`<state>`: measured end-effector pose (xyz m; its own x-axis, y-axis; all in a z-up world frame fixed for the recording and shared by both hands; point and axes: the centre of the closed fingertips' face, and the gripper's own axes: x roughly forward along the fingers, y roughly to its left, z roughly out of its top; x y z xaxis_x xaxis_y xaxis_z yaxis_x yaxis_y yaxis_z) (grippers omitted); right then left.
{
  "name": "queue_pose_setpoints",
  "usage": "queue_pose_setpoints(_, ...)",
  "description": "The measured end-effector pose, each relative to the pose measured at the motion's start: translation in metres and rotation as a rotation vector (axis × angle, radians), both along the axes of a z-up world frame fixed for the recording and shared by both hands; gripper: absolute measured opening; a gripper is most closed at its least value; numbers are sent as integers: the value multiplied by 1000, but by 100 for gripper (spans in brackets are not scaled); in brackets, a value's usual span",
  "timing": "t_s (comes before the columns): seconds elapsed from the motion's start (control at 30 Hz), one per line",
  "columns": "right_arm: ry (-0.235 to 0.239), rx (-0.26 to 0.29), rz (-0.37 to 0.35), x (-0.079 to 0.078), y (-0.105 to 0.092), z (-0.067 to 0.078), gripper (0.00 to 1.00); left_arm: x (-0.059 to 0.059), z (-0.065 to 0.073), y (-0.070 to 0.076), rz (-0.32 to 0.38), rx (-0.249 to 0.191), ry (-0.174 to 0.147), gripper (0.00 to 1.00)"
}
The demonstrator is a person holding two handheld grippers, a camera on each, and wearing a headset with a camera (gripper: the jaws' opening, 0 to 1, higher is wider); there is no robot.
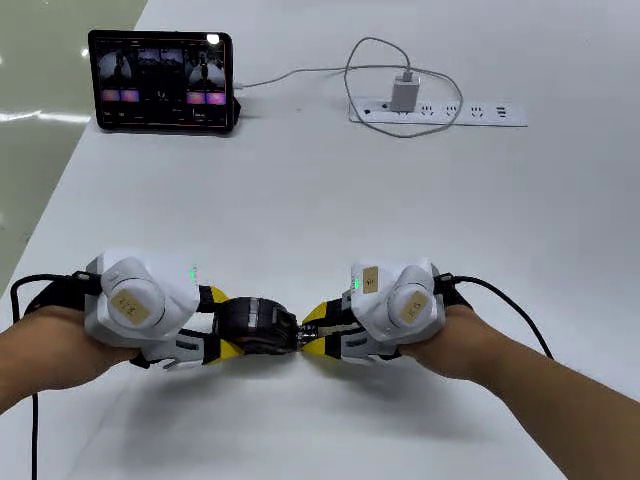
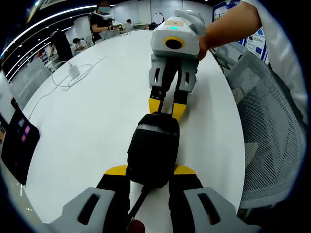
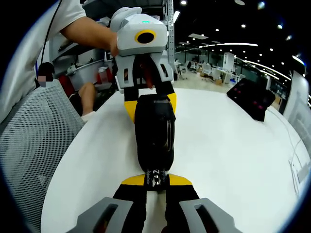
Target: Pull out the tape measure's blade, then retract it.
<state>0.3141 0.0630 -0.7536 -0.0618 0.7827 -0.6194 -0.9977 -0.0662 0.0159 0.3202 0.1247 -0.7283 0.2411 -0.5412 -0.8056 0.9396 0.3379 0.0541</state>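
My left fingers clamped the tape measure while my right fingers, straight opposite, pinched its blade tip.

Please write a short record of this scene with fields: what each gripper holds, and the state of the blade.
left gripper: shut on black tape measure, around its case
right gripper: shut on blade's tip
blade state: barely pulled out, tip close to the case
surface: white table
background: black tablet, white power strip
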Motion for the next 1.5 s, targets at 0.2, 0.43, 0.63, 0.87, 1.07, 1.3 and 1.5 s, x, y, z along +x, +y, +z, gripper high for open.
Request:
queue_pose_setpoints(0.2, -11, -10, 1, 1, -8, 0, 11, 2, -1, 0, 6, -4, 6, 24)
queue_pose_setpoints(0.43, -19, -12, -12, 1, -19, 1, 10, 1, -1, 1, 4, 2, 3, 24)
queue_pose_setpoints(0.63, -17, -23, -27, 1, -35, 1, 11, 1, -1, 0, -6, 5, 6, 24)
queue_pose_setpoints(0.87, -14, -35, -45, 2, -51, 1, 11, 1, -1, 0, -6, 6, 2, 24)
queue_pose_setpoints(1.07, -16, -46, -51, 2, -62, 1, 10, 1, -1, 0, -6, 6, 1, 24)
queue_pose_setpoints(1.3, -11, -54, -62, 1, -73, 1, 10, 1, -1, -1, -6, 7, -1, 24)
queue_pose_setpoints(1.5, -7, -57, -79, 0, -83, 2, 11, 1, -1, -1, -5, 7, -1, 24)
